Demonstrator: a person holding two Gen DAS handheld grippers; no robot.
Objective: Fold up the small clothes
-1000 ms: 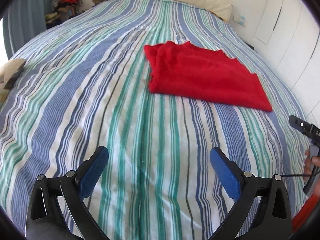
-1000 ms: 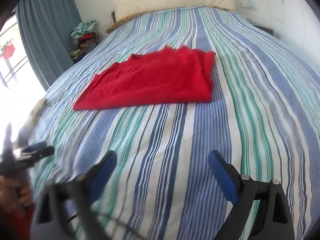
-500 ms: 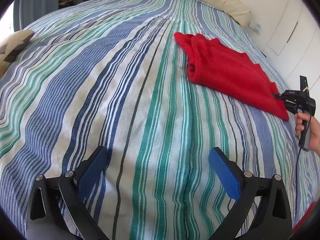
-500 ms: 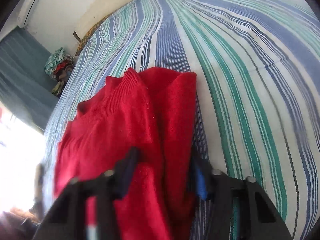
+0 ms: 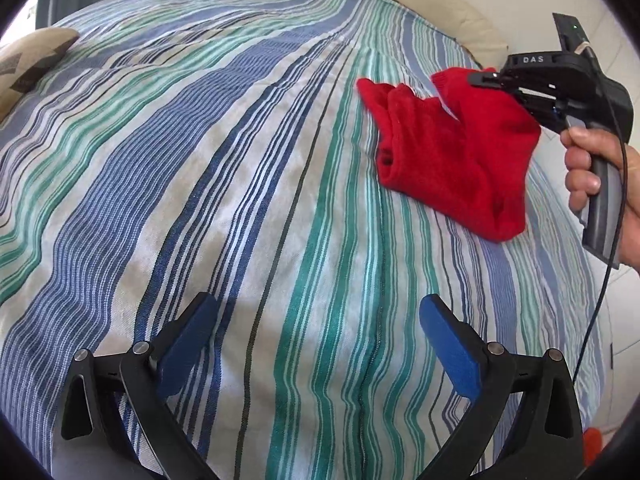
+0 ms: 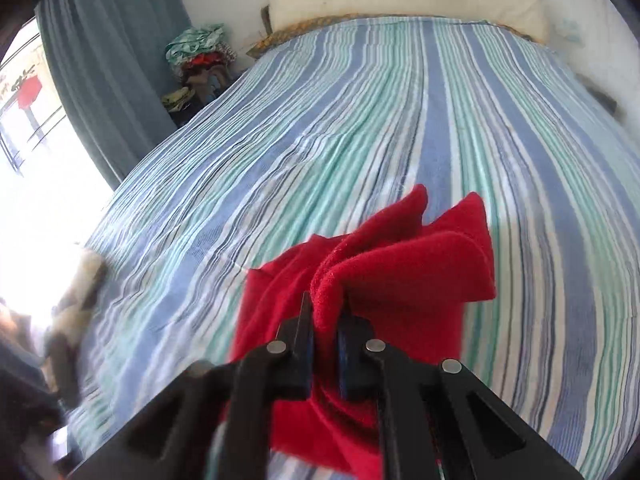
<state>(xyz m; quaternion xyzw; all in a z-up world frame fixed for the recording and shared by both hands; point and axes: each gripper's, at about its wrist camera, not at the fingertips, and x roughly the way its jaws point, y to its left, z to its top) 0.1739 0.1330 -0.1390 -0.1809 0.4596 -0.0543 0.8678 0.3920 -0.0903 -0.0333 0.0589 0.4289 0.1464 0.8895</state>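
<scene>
Your left gripper (image 5: pixel 316 336) hangs nearest, jaws spread over bare striped bedspread (image 5: pixel 240 200), nothing between them. Beyond it and to its right, your right gripper (image 6: pixel 326 320) has its jaws pinched onto a bunched edge of the red garment (image 5: pixel 452 152), lifting that end while the rest lies on the bed. By my judgement the fold is underway, not finished: the raised end remains to be laid down and flattened.
</scene>
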